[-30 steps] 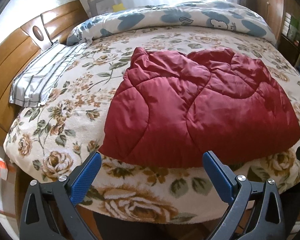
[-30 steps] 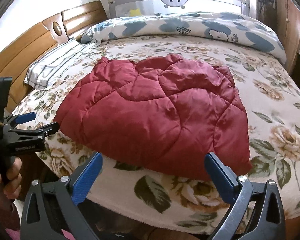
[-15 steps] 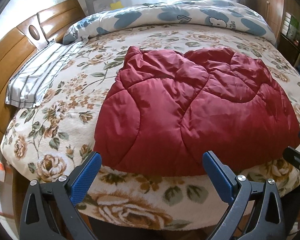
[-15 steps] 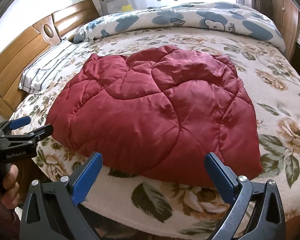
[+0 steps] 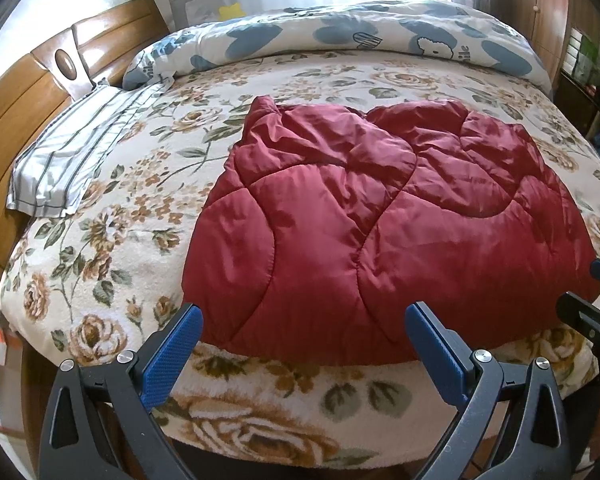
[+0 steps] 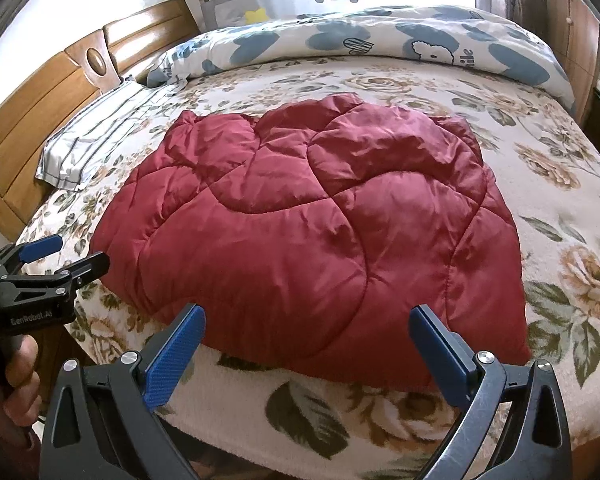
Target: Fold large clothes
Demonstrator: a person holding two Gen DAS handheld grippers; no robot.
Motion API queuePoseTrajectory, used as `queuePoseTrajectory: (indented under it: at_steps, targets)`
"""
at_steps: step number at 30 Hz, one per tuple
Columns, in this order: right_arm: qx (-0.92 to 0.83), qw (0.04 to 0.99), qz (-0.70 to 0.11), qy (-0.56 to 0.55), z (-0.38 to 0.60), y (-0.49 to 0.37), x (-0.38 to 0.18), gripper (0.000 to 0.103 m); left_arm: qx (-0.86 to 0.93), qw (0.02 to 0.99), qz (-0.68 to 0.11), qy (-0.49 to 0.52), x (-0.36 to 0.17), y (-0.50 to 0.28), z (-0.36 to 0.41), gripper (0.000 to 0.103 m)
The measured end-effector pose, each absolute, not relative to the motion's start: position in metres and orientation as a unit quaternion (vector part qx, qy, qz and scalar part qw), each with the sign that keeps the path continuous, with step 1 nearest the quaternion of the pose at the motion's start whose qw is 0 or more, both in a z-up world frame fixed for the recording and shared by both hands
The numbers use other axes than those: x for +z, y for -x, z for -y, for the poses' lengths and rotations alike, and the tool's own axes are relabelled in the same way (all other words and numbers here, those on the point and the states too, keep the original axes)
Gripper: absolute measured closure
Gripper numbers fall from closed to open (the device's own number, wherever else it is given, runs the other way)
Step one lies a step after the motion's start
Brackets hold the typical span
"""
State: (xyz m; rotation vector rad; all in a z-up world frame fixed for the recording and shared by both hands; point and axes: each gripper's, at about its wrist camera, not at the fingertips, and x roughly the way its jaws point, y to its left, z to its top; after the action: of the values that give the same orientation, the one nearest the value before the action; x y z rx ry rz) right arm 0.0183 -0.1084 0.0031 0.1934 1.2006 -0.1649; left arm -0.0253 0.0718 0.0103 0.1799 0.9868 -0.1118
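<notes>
A dark red quilted padded garment [image 5: 372,224] lies spread and rumpled on the floral bed; it also shows in the right wrist view [image 6: 320,224]. My left gripper [image 5: 304,344] is open and empty, just short of the garment's near edge, towards its left part. My right gripper [image 6: 308,344] is open and empty, at the near edge towards the garment's right part. The left gripper shows from the side in the right wrist view [image 6: 60,256], off the garment's near left corner. The right gripper's tips show at the right edge of the left wrist view [image 5: 596,292].
The floral blanket [image 5: 112,216] covers the bed. A striped pillow [image 5: 72,160] lies at the left by the wooden headboard [image 5: 28,92]. A rolled blue-patterned duvet [image 5: 340,36] runs along the far side. A wooden cabinet [image 5: 548,4] stands at the right.
Both grippers have moved closer to the near edge of the garment, which now fills more of each view. The garment itself has not moved. Both stay open.
</notes>
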Motion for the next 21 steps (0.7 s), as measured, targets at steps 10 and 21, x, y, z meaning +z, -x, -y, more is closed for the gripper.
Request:
queuePoseTrajectory:
  at_steps: [10, 21]
  targets:
    - [-0.077, 0.818, -0.563, -0.092, 0.1090, -0.0213, 0.0036, 0.001, -0.057, 0.874, -0.476, -0.084, 0.0084, 0.0225, -0.0688, 0.001]
    - [-0.077, 0.818, -0.562, -0.093, 0.1088, -0.0232, 0.0039, 0.001, -0.056, 0.873, -0.478, -0.083, 0.0074, 0.0198, -0.0684, 0.001]
